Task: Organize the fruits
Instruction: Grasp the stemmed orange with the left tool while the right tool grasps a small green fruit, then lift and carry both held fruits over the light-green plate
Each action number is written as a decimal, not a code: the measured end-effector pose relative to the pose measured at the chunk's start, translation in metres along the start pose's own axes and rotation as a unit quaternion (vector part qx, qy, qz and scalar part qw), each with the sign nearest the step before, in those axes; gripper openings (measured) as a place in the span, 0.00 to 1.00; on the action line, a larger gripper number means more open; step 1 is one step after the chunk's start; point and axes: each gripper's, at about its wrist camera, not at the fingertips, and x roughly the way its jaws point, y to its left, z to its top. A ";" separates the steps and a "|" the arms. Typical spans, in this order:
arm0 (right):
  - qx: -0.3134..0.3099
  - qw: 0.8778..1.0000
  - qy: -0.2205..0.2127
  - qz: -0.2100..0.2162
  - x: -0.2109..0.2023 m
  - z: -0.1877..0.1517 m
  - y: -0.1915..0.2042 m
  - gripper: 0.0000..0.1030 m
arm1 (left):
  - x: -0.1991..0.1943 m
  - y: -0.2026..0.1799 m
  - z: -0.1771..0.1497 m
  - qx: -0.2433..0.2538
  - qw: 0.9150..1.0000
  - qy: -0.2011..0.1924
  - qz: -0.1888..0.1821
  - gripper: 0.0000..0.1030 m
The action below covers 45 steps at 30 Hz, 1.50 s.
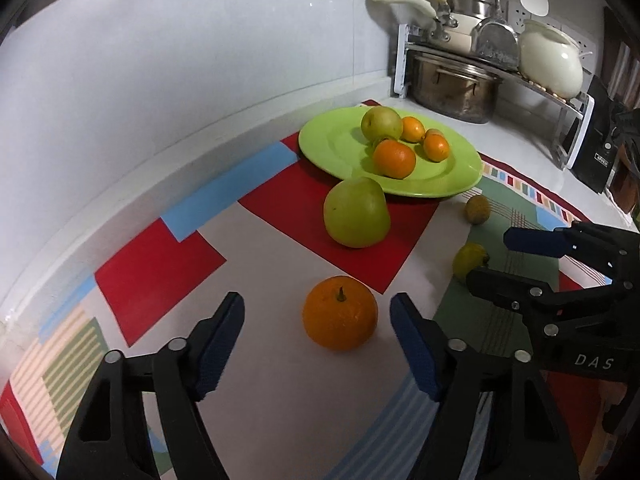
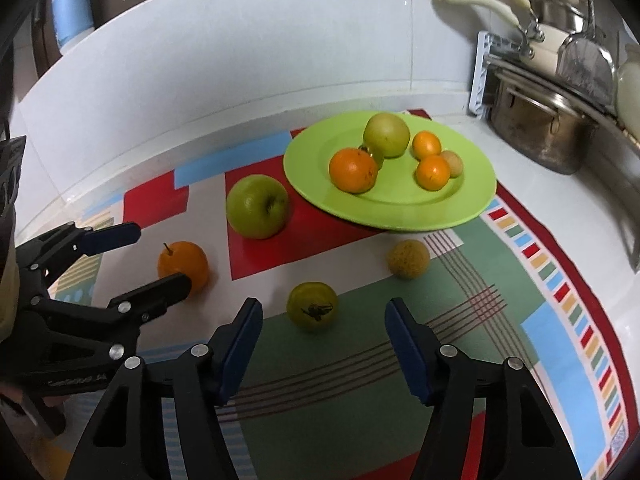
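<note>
A loose orange (image 1: 340,314) with a short stem lies on the patterned mat between the fingertips of my left gripper (image 1: 318,304), which is open, its blue pads clear of the peel. From the right wrist, the left gripper (image 2: 160,256) straddles the same orange (image 2: 184,264). My right gripper (image 2: 323,308) is open around a small green fruit (image 2: 313,306), without touching it. A large green apple (image 2: 257,206) and a rough yellowish fruit (image 2: 408,258) also lie on the mat. The green plate (image 2: 312,168) behind holds a green apple, three oranges and smaller fruit.
A metal dish rack (image 1: 560,100) with a steel pot (image 1: 456,88), pans and a cream pot stands at the back right corner. The white wall (image 1: 200,60) borders the counter behind the mat (image 1: 280,380). A black box (image 1: 596,160) sits at the far right.
</note>
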 end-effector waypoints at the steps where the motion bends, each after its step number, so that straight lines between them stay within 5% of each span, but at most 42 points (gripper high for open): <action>1: 0.001 1.000 0.002 0.002 0.003 0.000 -0.001 0.58 | 0.003 0.000 0.000 -0.001 1.000 0.003 -0.003 0.66; 12: 0.001 1.000 0.022 0.021 0.021 0.003 0.000 0.37 | 0.017 0.003 0.000 -0.024 0.999 0.021 -0.040 0.40; 14: 0.000 1.000 0.021 0.022 0.022 0.003 0.000 0.30 | 0.017 0.001 0.000 -0.022 0.999 0.020 -0.034 0.40; 25: -0.002 0.999 0.011 0.034 0.008 0.005 0.002 0.30 | -0.003 -0.001 0.002 -0.028 1.000 0.007 -0.012 0.40; 45: -0.019 0.996 -0.066 0.055 -0.081 0.014 -0.004 0.30 | -0.089 -0.036 0.007 -0.077 0.996 -0.047 0.017 0.40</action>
